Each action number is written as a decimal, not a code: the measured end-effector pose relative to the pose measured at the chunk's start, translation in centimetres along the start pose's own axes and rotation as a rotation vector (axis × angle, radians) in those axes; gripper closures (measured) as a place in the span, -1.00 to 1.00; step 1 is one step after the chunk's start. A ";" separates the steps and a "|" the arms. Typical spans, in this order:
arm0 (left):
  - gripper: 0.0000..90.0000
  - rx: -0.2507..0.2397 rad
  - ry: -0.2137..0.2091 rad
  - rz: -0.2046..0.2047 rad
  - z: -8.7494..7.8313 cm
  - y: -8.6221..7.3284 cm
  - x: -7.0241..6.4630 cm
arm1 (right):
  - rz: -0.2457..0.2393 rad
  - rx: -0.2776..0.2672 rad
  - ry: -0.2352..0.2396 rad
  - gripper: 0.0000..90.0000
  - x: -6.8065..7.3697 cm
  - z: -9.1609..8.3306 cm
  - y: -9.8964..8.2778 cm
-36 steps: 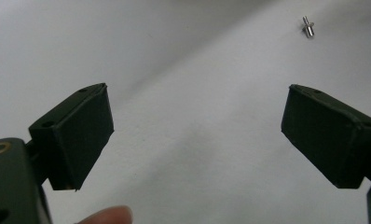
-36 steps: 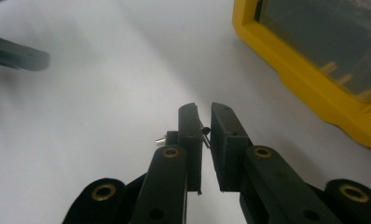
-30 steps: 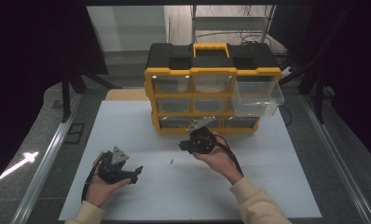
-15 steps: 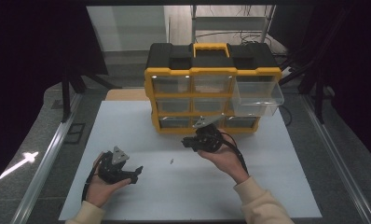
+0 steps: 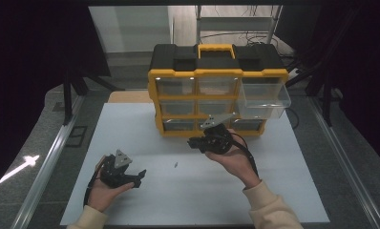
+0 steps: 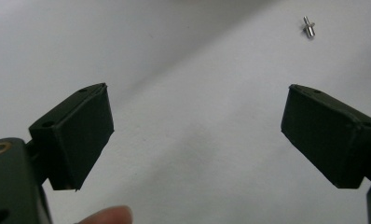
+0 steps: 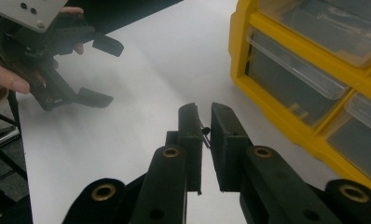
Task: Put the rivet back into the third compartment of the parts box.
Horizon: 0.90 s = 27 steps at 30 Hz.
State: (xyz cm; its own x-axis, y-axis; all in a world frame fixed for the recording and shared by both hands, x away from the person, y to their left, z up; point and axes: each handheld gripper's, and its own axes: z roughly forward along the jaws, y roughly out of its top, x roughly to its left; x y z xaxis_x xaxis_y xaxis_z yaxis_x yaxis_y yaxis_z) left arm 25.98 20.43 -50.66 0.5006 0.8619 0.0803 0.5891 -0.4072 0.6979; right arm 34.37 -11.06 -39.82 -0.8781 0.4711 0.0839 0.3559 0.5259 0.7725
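Small pin (image 7: pixel 205 135), pinched in right gripper (image 7: pixel 203 122)

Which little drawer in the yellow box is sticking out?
The top right drawer of the yellow box. It is pulled out toward the table; the other drawers sit flush in the frame.

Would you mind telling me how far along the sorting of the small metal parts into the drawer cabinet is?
Done: one clear drawer stands pulled out of the yellow cabinet. In hand: the right hand-held gripper pinches a small pin. Left: a second pin lies on the white table, ahead of the open left hand-held gripper.
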 end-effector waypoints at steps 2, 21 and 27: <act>-0.78 0.001 0.000 0.001 0.0 0.0 0.0 | 0.005 -0.001 -0.002 0.83 0.0 -0.2 0.1; -0.78 0.006 -0.002 -0.001 0.1 0.0 0.1 | -0.002 -0.051 0.008 0.83 0.1 -2.7 1.0; -0.78 0.009 -0.001 0.002 0.1 0.0 0.1 | -0.001 -0.054 0.007 0.83 0.1 -2.9 1.2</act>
State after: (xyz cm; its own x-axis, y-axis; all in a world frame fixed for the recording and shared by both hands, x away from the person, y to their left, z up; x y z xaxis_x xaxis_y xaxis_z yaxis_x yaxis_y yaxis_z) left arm 26.13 20.50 -50.72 0.5024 0.8609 0.0810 0.5938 -0.4115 0.6914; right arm 33.81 -12.46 -37.01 -0.8804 0.4661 0.0873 0.3377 0.4872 0.8053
